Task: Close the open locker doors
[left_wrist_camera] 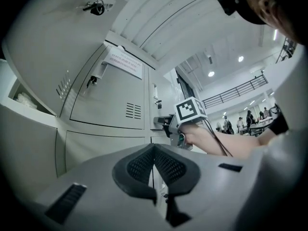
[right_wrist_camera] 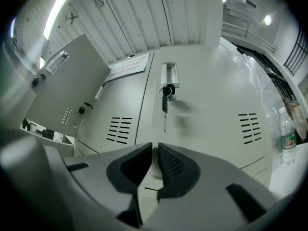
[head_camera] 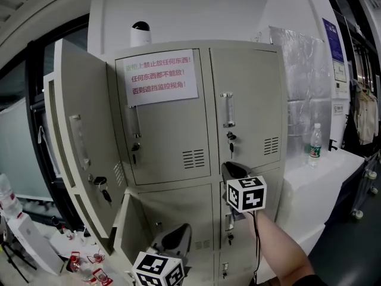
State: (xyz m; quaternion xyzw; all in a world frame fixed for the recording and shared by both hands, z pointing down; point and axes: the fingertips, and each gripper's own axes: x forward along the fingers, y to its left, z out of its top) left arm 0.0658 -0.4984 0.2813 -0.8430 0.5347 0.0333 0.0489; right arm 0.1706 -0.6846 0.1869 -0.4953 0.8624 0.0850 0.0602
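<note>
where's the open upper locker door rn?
Head view, left side: the open upper door stands swung out just left of the closed door bearing the paper notice, keys hanging from its lock.

A white wall (head_camera: pixel 178 11) rises at the back, under a ceiling of ribbed white panels (right_wrist_camera: pixel 144 18) with a long strip light (right_wrist_camera: pixel 57 8). At the left stands dark-framed glazing (head_camera: pixel 24 130). At the right a white counter (head_camera: pixel 333 171) carries an upright water bottle (head_camera: pixel 315 145), with clear plastic sheeting (head_camera: pixel 303 70) hanging behind it and posters (head_camera: pixel 331 40) on the wall beyond. The floor (head_camera: pixel 351 252) there is dark. The left gripper view opens onto a large hall with round ceiling lights (left_wrist_camera: pixel 211 73), a railed gallery (left_wrist_camera: pixel 236 88) and distant people (left_wrist_camera: pixel 248 119).
</note>
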